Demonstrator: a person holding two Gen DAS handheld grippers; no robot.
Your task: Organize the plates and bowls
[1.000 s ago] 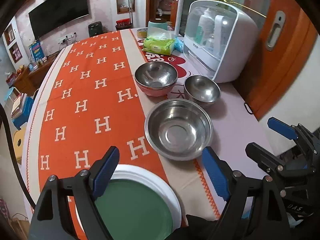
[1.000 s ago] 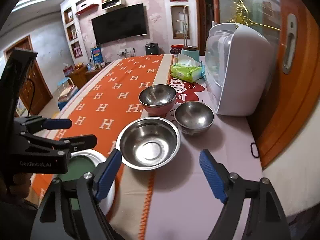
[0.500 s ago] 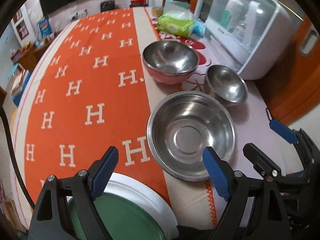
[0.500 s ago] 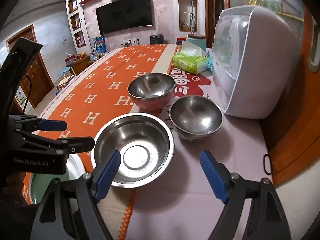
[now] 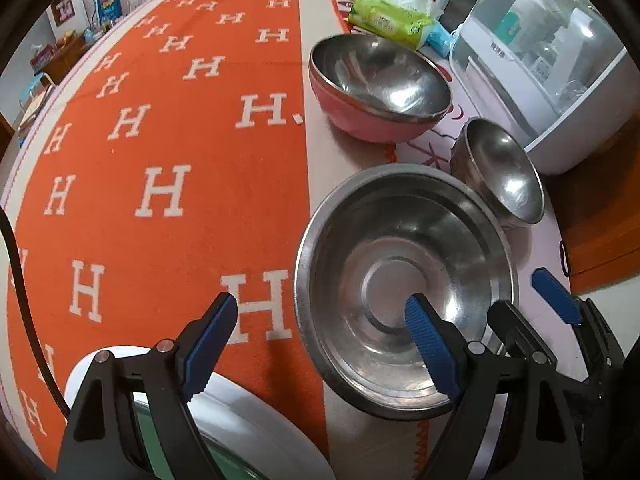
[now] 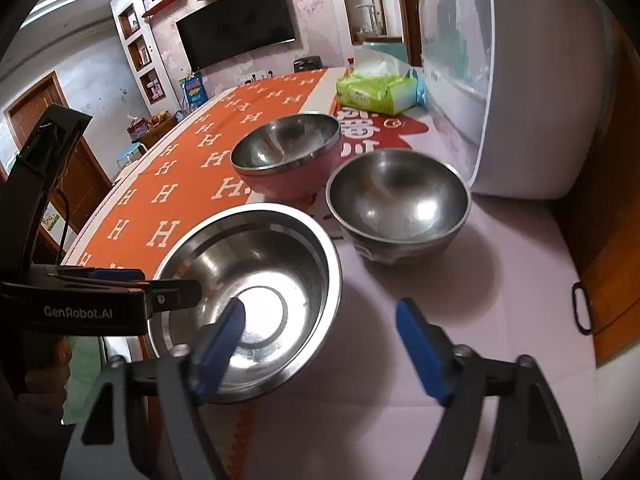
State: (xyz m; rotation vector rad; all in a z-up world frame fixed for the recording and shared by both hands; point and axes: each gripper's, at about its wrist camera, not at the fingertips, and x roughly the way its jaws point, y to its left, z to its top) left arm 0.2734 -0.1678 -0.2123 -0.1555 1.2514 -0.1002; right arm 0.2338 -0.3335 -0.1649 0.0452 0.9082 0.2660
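Observation:
A wide steel bowl (image 5: 404,276) (image 6: 256,296) sits at the table's near edge. Behind it stand a pink bowl with a steel inside (image 5: 380,88) (image 6: 288,156) and a small steel bowl (image 5: 500,172) (image 6: 398,200). A white plate with a green centre (image 5: 248,432) lies under my left gripper. My left gripper (image 5: 320,344) is open, its right finger over the wide bowl, its left finger over the cloth. My right gripper (image 6: 320,344) is open and straddles the wide bowl's near right rim. It also shows in the left wrist view (image 5: 532,304).
An orange cloth with white H letters (image 5: 160,140) covers the left of the table. A white domed appliance (image 5: 552,60) (image 6: 512,80) stands at the right, with a green tissue pack (image 5: 388,20) (image 6: 376,92) behind the bowls. A wooden door is at far right.
Both grippers have moved forward and down toward the wide steel bowl. Each now has a finger over it. Both stay open.

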